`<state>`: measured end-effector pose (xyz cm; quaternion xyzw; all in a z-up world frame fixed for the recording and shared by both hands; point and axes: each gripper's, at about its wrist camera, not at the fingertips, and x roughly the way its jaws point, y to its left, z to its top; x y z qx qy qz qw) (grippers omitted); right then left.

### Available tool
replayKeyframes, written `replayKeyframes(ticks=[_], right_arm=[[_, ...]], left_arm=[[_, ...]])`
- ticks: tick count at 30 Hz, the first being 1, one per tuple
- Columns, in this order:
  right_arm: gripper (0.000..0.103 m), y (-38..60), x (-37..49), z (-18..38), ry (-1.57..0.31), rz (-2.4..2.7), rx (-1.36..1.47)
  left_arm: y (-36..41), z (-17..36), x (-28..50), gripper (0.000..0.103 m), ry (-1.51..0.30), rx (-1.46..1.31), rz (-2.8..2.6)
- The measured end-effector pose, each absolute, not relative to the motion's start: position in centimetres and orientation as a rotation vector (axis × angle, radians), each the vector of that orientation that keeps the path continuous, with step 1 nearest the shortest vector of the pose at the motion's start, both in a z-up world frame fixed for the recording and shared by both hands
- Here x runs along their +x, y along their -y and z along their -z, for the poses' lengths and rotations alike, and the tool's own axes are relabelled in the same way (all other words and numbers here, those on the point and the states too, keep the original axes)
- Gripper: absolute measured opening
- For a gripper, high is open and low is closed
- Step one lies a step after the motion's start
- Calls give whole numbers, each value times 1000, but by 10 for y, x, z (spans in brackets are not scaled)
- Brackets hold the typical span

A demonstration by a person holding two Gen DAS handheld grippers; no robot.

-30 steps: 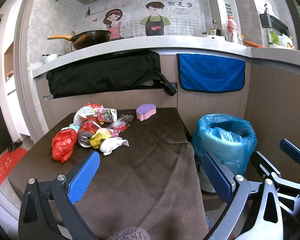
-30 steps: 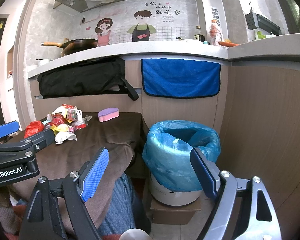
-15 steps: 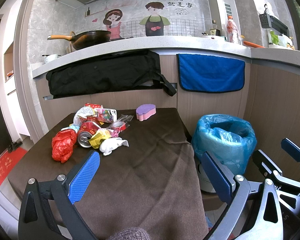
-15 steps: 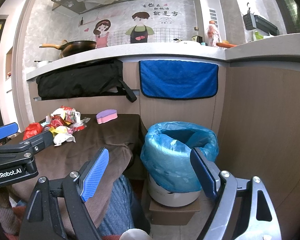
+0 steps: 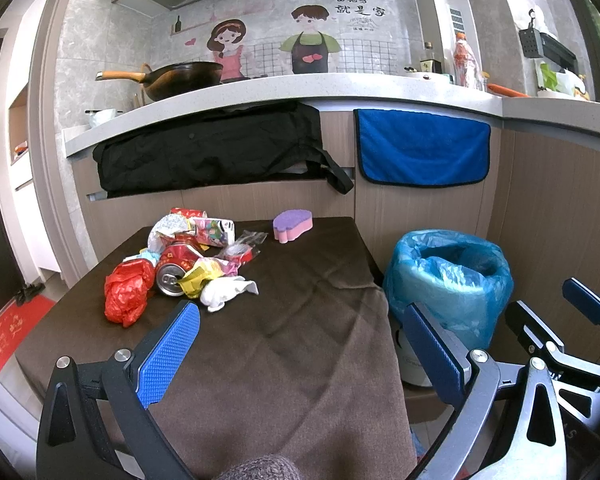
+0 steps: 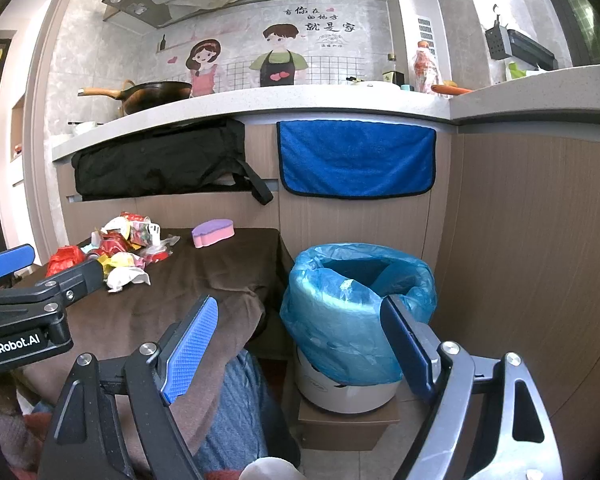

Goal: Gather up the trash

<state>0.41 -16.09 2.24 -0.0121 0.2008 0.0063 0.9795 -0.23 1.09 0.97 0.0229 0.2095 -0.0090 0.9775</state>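
A heap of trash lies at the far left of the brown-clothed table point(image 5: 284, 344): a crushed red can point(image 5: 176, 266), a red plastic bag point(image 5: 126, 290), a white crumpled tissue point(image 5: 224, 292), yellow wrappers and cartons. A bin with a blue liner point(image 5: 452, 276) point(image 6: 356, 304) stands on the floor right of the table. My left gripper point(image 5: 300, 344) hovers open over the table's near part, holding nothing. My right gripper point(image 6: 300, 340) is open and empty, low in front of the bin. The left gripper's side point(image 6: 28, 308) shows in the right wrist view.
A purple and pink sponge point(image 5: 293, 225) lies at the table's far edge. Behind, a counter carries a wok point(image 5: 180, 80); a black bag point(image 5: 208, 152) and blue towel point(image 5: 422, 152) hang below it. A person's blue-clad leg point(image 6: 236, 408) is under the table edge.
The right gripper has drifted slightly, so the bin and table shift a little in its view. The left gripper and the trash heap are where they were.
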Motion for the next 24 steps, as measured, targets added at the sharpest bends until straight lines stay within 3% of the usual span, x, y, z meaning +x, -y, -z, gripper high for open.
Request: replayKeyframes(ticks=[24], right_arm=[[81,161,5,-22,-400,-12,-28]], left_arm=[[-18,-13,-2,101,-420,43,14]])
